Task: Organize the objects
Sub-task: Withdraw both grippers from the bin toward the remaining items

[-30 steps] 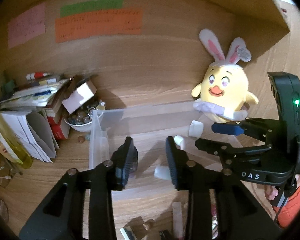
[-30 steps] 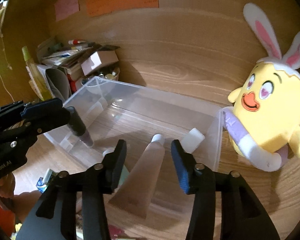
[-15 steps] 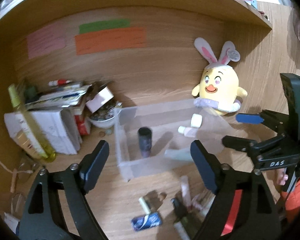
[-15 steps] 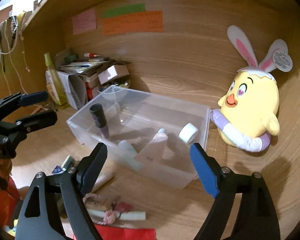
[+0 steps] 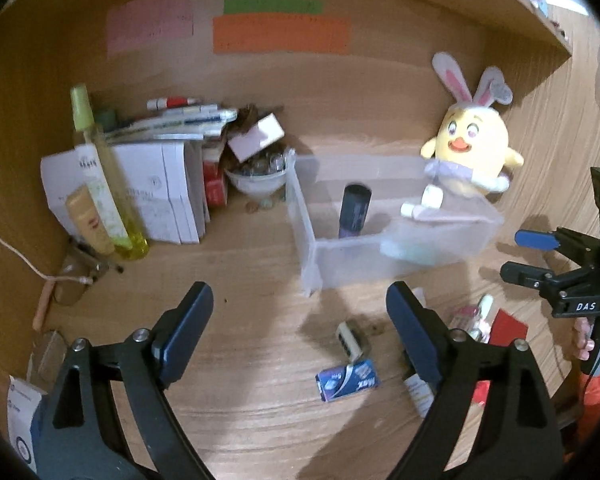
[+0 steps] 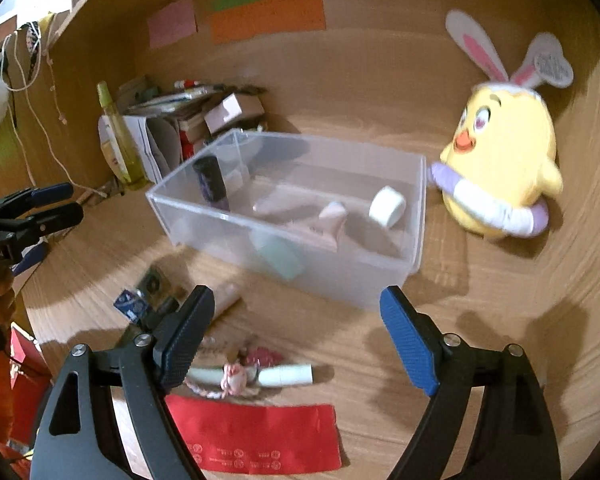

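Note:
A clear plastic bin (image 5: 306,216) (image 6: 340,280) stands on the wooden desk. It holds an upright dark bottle (image 5: 353,210) (image 6: 211,180), a pink tube (image 6: 326,220), a teal tube (image 6: 278,256) and a white cap (image 6: 387,206). My left gripper (image 5: 300,328) is open and empty, in front of the bin. My right gripper (image 6: 296,332) is open and empty, also in front of it. Loose on the desk are a blue packet (image 5: 347,376) (image 6: 130,304), a small grey box (image 5: 353,340), a pale green tube (image 6: 286,376) and a red packet (image 6: 256,436).
A yellow bunny-eared plush (image 5: 474,148) (image 6: 504,168) sits right of the bin. Books, papers (image 5: 160,192), a bowl of small items (image 5: 256,176) and a yellow-green spray bottle (image 5: 104,176) crowd the back left. Coloured notes (image 5: 280,34) hang on the back wall.
Both grippers have opened wide and pulled back from the bin. The dark bottle and the pink tube now rest inside the bin, released.

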Available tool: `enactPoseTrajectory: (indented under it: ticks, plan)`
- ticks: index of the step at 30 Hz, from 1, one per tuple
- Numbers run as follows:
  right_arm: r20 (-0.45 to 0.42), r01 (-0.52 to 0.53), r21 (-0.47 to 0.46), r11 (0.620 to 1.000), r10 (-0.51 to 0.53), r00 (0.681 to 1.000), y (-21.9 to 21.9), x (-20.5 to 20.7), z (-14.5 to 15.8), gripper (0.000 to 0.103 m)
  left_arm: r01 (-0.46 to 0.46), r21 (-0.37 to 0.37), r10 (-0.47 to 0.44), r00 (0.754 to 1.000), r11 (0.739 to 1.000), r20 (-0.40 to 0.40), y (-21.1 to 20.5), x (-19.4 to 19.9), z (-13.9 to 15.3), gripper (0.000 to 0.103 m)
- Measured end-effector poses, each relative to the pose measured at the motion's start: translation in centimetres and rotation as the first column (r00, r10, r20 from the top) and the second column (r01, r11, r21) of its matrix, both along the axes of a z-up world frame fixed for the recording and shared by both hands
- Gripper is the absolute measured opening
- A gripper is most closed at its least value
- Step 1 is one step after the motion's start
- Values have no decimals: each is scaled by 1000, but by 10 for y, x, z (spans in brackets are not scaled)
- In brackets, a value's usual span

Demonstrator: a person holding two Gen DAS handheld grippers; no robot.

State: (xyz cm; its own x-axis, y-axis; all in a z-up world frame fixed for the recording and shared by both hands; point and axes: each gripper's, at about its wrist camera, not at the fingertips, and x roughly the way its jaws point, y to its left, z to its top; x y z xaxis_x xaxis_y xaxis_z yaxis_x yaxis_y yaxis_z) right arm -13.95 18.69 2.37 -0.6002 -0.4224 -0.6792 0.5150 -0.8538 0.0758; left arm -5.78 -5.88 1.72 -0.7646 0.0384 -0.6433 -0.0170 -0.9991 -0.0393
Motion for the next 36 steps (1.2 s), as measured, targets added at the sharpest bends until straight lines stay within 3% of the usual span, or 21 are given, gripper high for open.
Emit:
enactPoseTrajectory:
  ticks: [15, 27, 36]
  plan:
    - [114, 23, 122, 992, -37, 993, 14, 8, -55, 83, 40, 37, -45, 988, 999, 150, 9, -20, -59, 89]
    - [131, -61, 153, 986, 41, 990, -14, 10, -64, 83, 35, 64, -47, 981, 997, 188, 11, -36, -76, 89]
    - [144, -104, 156, 982, 82, 986, -34, 6, -65, 83, 36, 69, -48, 982, 997, 185, 13, -42, -78, 65]
